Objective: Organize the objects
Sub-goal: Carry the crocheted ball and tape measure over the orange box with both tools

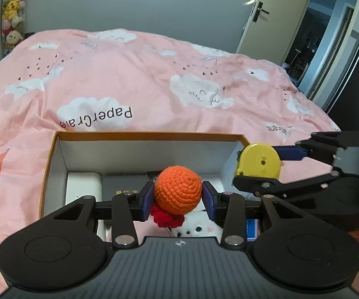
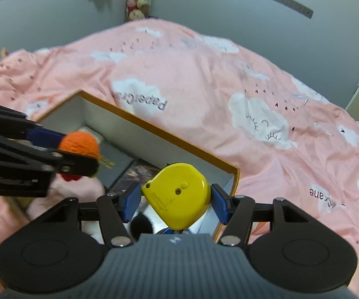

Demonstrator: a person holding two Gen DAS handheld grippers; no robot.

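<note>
While both tools are hovering over the open box (image 1: 54, 154) on the pink duvet (image 1: 134, 74), the step in hand looks like carrying items to it or from it; which, I cannot tell. The left gripper (image 1: 178, 195) is clamping an orange crocheted ball (image 1: 178, 189) between its blue pads, a red knitted piece (image 1: 165, 215) dangling just beneath. Below and ahead of those fingers, a white block (image 1: 83, 186), a dark flat item (image 1: 124, 182) and a white plush face (image 1: 196, 229) are lying inside the box. To that tool's right, the right gripper (image 2: 175, 200) is squeezing a yellow tape measure (image 2: 177, 196) by its flat sides, over the box's near corner (image 2: 234, 174).

If the items are going in, the next move probably calls for lowering each tool toward a free patch of box floor, clear of the rim and of each other, before the jaws are parting.
</note>
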